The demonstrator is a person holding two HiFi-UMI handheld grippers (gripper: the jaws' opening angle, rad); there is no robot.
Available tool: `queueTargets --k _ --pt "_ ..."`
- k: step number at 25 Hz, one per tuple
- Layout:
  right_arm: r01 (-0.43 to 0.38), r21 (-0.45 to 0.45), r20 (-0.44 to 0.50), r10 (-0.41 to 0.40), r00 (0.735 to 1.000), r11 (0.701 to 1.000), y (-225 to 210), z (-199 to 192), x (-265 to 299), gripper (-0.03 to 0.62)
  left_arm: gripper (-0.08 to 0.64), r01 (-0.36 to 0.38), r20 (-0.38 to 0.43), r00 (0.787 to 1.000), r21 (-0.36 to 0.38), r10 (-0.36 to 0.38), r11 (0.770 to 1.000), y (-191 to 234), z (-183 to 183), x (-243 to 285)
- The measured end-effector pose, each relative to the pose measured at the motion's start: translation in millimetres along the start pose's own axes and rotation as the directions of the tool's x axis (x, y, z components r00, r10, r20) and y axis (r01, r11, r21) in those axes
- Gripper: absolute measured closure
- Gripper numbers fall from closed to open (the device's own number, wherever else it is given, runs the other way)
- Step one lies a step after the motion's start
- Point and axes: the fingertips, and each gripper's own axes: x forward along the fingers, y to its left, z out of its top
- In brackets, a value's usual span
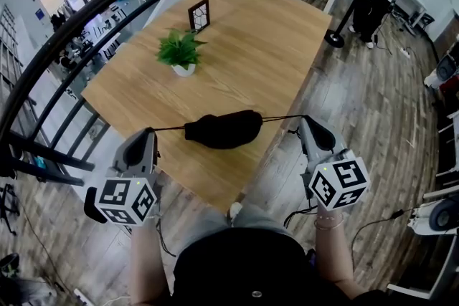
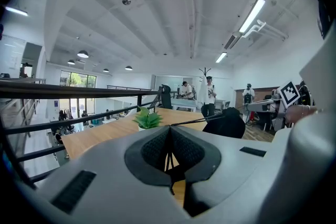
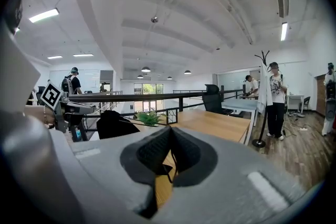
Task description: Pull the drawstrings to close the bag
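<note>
Grey left gripper (image 1: 148, 131) clamped on thin black drawstring (image 1: 169, 128); grey right gripper (image 1: 302, 120) clamped on opposite cord (image 1: 281, 117). Black fabric bag (image 1: 224, 129) between them, at near edge of light wooden table (image 1: 244, 46). Pull apart evenly, level; avoid dragging bag off.

The right gripper (image 3: 170, 131) has its jaws pressed together on a thin black drawstring (image 3: 170, 168), whose loose end hangs below the pads. Beyond it, the black bag (image 3: 116, 124) sits at the left on the wooden tabletop (image 3: 218, 124), near a small green plant (image 3: 149, 117). A person (image 3: 275, 99) stands on the floor at right.
</note>
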Motion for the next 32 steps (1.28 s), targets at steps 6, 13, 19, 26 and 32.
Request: queueTargets --k 6,13,19,26,32 --pt "0.004 0.000 -0.011 -0.004 1.000 1.000 2 -5 2 0.591 0.545 -0.013 -0.007 1.000 -0.011 0.013 1.000 6 -6 -1" --pt "0.000 0.002 -0.041 0.000 0.999 1.000 5 -14 3 0.591 0.545 -0.019 -0.037 0.999 -0.004 0.019 1.000 7 -15 -1" --pt "-0.032 0.029 -0.104 0.035 0.994 0.999 11 -35 10 0.591 0.545 -0.004 -0.092 0.996 -0.056 -0.001 0.998 10 -31 5" --pt "-0.065 0.057 -0.166 0.074 0.983 0.996 14 -62 14 0.589 0.545 -0.012 -0.183 0.983 -0.097 -0.006 0.995 9 -63 10" --pt "-0.094 0.087 -0.233 0.112 0.966 0.992 20 -91 18 0.589 0.545 0.007 -0.255 0.966 -0.103 -0.033 0.995 4 -89 18"
